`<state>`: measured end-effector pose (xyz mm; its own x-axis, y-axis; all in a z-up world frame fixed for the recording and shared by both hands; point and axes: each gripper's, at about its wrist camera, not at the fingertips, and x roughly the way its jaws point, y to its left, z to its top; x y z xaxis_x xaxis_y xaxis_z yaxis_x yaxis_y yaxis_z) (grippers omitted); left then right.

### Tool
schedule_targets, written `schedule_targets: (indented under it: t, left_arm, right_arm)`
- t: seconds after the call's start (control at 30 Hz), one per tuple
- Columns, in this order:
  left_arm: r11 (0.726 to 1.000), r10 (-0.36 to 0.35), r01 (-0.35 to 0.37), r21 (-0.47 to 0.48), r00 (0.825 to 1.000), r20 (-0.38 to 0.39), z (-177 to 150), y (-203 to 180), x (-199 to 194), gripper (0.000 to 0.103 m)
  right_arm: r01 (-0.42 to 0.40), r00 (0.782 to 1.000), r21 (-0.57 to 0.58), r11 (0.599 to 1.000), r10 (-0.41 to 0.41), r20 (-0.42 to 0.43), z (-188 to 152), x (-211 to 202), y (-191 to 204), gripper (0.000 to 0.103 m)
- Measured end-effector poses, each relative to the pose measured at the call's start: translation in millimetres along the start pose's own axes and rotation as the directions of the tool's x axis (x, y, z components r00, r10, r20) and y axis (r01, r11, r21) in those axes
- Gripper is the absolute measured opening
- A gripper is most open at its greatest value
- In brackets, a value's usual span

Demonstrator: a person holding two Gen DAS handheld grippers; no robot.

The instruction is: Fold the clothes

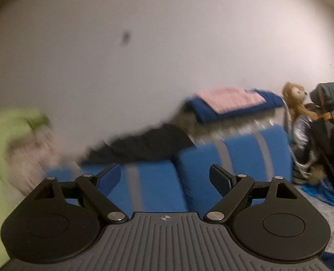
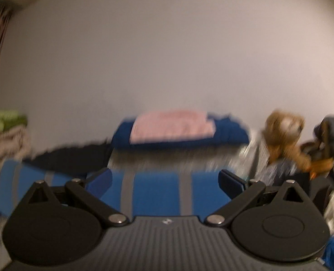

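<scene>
Both of your hand-held grippers are raised and pointed level at the plain white wall (image 2: 167, 56), each with its jaws spread wide and nothing between them. Your left hand-held gripper (image 1: 164, 178) and your right hand-held gripper (image 2: 165, 181) hang above a bright blue cushion with grey stripes (image 2: 155, 192), apart from it as far as the blur allows you to judge.

The clothes lie ahead of you, none of them in hand. A black garment (image 1: 144, 144) is spread flat behind the blue cushion, and past it a folded pink cloth (image 2: 171, 126) rests on top of a folded dark blue cloth (image 2: 230, 133). Off to your left sits a loose pile of lime green and beige fabric (image 1: 6, 135).

Both views are smeared with motion, and that is your main risk: reach in at this pace and you may close on the cushion cover instead of the black garment, or catch only one layer of it. Since the black garment touches or nearly touches the folded stack, a hasty drag could pull the pink cloth askew and undo finished work. A brown plush bear (image 1: 295, 101) sits just to the right of the stack, close enough for a wide swing to knock it.
</scene>
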<state>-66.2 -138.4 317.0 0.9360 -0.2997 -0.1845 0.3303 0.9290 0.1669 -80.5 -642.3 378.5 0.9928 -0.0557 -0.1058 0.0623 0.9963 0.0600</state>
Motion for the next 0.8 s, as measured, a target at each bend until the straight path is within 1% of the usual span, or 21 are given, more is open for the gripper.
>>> schedule_targets:
  t: [0.1,0.17,0.23,0.33,0.57,0.7,0.8]
  left_arm:
    - [0.998,-0.036,0.033,-0.060,0.998,-0.051,-26.7,-14.7,26.6,0.086]
    - [0.995,-0.064,0.057,-0.086,0.994,-0.088,-42.2,-23.1,40.9,0.086]
    - [0.991,-0.093,0.081,-0.107,0.988,-0.121,-56.0,-30.4,54.5,0.086]
    - [0.984,-0.122,0.100,-0.148,0.981,-0.149,-79.3,-45.7,69.0,0.086]
    - [0.969,-0.151,0.105,-0.225,0.969,-0.195,-133.3,-79.7,100.1,0.086]
    - [0.956,-0.159,0.095,-0.279,0.962,-0.220,-164.6,-84.8,112.5,0.086]
    - [0.938,-0.163,0.071,-0.340,0.954,-0.250,-183.9,-83.7,121.3,0.086]
  right_arm:
    - [-0.024,0.997,-0.038,0.999,0.021,-0.073,-36.6,24.3,11.4,0.103]
    - [-0.041,0.994,-0.065,0.997,0.034,-0.107,-57.9,36.6,18.8,0.103]
    - [-0.063,0.990,-0.085,0.994,0.052,-0.134,-76.3,41.8,27.3,0.103]
    - [-0.083,0.985,-0.111,0.990,0.065,-0.161,-97.1,54.3,33.9,0.103]
    - [-0.112,0.968,-0.147,0.983,0.074,-0.240,-141.5,76.9,45.3,0.103]
    - [-0.134,0.954,-0.161,0.978,0.083,-0.286,-167.7,87.0,45.7,0.103]
    - [-0.144,0.944,-0.156,0.977,0.088,-0.317,-187.3,92.6,45.2,0.103]
